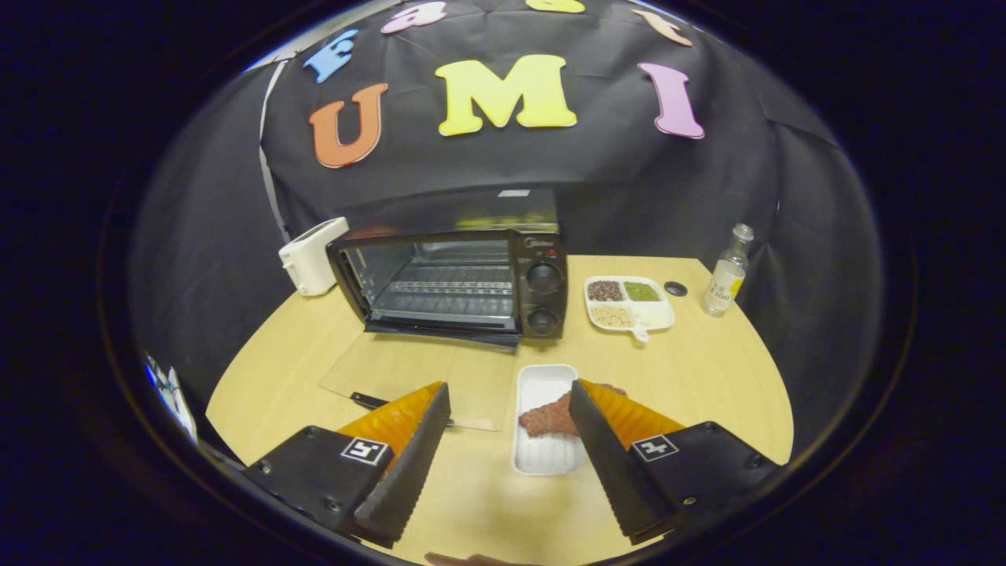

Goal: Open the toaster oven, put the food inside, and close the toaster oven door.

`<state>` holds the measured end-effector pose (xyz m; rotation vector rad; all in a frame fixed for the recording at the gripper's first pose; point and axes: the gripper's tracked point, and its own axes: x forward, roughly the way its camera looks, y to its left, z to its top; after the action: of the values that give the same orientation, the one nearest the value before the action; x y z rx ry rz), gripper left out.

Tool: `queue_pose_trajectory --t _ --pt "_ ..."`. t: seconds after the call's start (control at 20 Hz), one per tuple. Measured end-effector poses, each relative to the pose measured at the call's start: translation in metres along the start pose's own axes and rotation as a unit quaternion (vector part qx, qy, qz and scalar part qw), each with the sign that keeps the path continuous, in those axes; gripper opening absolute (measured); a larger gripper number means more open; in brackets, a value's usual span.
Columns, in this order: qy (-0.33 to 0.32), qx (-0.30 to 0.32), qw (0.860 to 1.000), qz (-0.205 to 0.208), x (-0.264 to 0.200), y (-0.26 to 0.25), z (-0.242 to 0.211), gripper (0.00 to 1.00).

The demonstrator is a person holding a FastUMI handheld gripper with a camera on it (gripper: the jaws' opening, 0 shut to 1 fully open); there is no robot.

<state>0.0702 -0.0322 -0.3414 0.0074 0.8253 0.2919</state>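
Picking up the food looks to be the step in hand, since the toaster oven (460, 283) already stands with its glass door (424, 377) folded flat onto the desk (707, 377) and the rack bare inside. The gripper (509, 417) hangs with its jaws spread wide and holding nothing. The reddish piece of meat (550, 418) lies in a white tray (542, 460) just by the right finger, which hides part of it. To do this well, I would shift the jaws right until the meat sits squarely between them, come down low into the tray, and close gently so the soft piece does not tear or slip. Lifting it clear of the tray's rim before heading over the open door seems wise.

Around it, the pale wooden desk also carries a white toaster (313, 255) left of the oven, a divided dish (629, 303) of grains to its right, a small black cap (675, 288) and a glass bottle (727, 271) beyond. Black cloth walls close the booth.
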Motion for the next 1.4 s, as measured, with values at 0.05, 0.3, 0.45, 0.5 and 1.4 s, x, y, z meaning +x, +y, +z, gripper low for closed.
queue_pose_trajectory --t 0.05,0.3,0.45,0.5,1.4 --pt "0.009 0.009 1.000 0.005 0.000 -0.009 -0.001 0.97" --pt "0.055 0.049 0.997 0.008 0.012 -0.068 -0.006 0.96" --pt "0.093 0.080 0.992 0.037 0.024 -0.087 -0.018 0.91" --pt "0.103 0.092 0.989 0.050 0.028 -0.091 -0.022 0.89" --pt "0.091 0.123 0.987 0.058 -0.034 -0.063 -0.003 0.10"
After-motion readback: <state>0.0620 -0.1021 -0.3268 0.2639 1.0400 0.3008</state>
